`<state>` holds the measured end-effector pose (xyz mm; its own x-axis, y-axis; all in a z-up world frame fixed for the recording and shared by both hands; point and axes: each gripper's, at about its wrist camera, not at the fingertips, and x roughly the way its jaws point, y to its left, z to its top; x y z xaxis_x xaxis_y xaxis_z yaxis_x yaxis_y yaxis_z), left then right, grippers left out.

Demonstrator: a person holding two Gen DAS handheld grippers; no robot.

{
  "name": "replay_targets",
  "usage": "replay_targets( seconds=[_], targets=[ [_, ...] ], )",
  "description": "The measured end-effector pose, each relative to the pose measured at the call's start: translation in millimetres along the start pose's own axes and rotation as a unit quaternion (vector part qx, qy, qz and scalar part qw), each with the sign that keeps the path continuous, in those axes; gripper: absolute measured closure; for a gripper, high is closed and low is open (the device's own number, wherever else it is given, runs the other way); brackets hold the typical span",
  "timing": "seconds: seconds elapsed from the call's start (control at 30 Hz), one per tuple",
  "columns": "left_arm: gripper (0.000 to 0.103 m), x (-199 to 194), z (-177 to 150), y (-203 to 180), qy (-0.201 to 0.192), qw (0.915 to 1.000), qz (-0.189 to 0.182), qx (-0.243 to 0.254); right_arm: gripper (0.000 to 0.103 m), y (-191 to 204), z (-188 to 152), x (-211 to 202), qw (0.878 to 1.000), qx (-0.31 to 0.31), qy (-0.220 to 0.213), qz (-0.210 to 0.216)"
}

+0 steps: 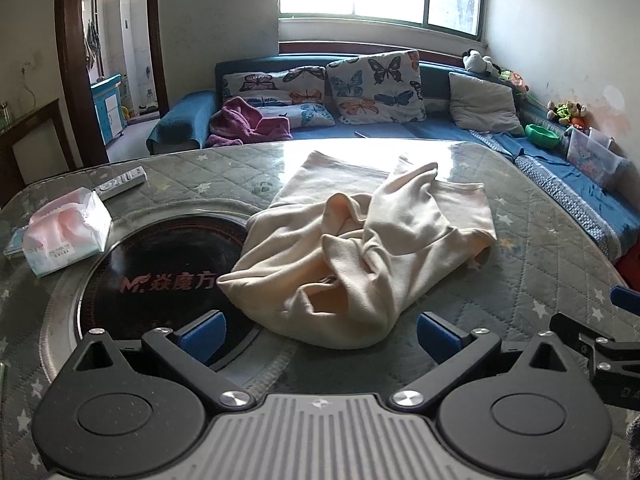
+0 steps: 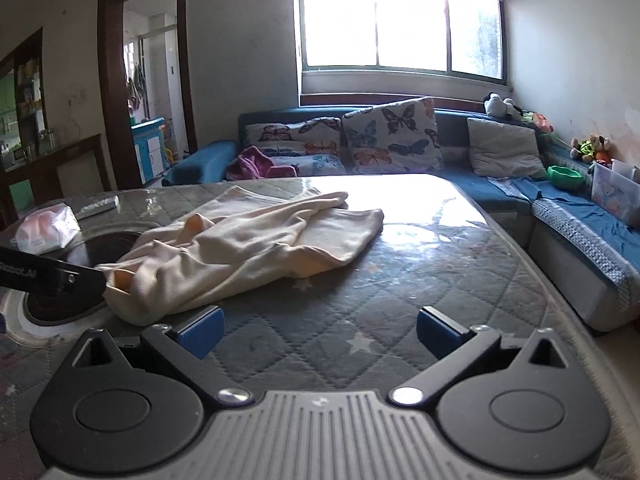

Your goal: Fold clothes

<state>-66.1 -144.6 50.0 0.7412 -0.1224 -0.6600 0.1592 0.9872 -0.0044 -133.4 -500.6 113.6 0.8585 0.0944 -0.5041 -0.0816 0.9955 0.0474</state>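
Blue-padded left tongs point(image 1: 320, 334) gape wide, empty, low over the worktop point(image 1: 532, 264) just short of the near bulge of the cream garment point(image 1: 360, 240). Right tongs point(image 2: 320, 334) likewise spread, holding nothing, over bare quilted cover to the garment's right. Garment lies rumpled mid-worktop, near end partly over the dark round hotplate inset point(image 1: 160, 264); not folded flat, orange lining showing at openings. Long axis runs from near-left bulge away toward far-right, flatter hem end pointing to the window side. Judgement: whichever fold comes, take single-layer edges rather than bunched folds, one tongs per corner, and pull taut along the long axis before laying over. Tissue pack point(image 1: 66, 236) and remote point(image 1: 120, 182) sit left, well apart.
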Motion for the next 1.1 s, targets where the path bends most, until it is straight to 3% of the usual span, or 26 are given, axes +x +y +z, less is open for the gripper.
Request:
replay_targets(
  seconds=[0.53, 1.1],
  targets=[
    [0.000, -20, -14, 25, -0.006, 0.9999, -0.011, 0.000, 0.000, 52, -4, -23, 1.000, -0.028, -0.004, 0.005],
    [0.000, -14, -5, 40, -0.009, 0.9999, -0.012, 0.001, 0.000, 81, 1, -12, 0.998, -0.054, 0.008, 0.011]
  ],
)
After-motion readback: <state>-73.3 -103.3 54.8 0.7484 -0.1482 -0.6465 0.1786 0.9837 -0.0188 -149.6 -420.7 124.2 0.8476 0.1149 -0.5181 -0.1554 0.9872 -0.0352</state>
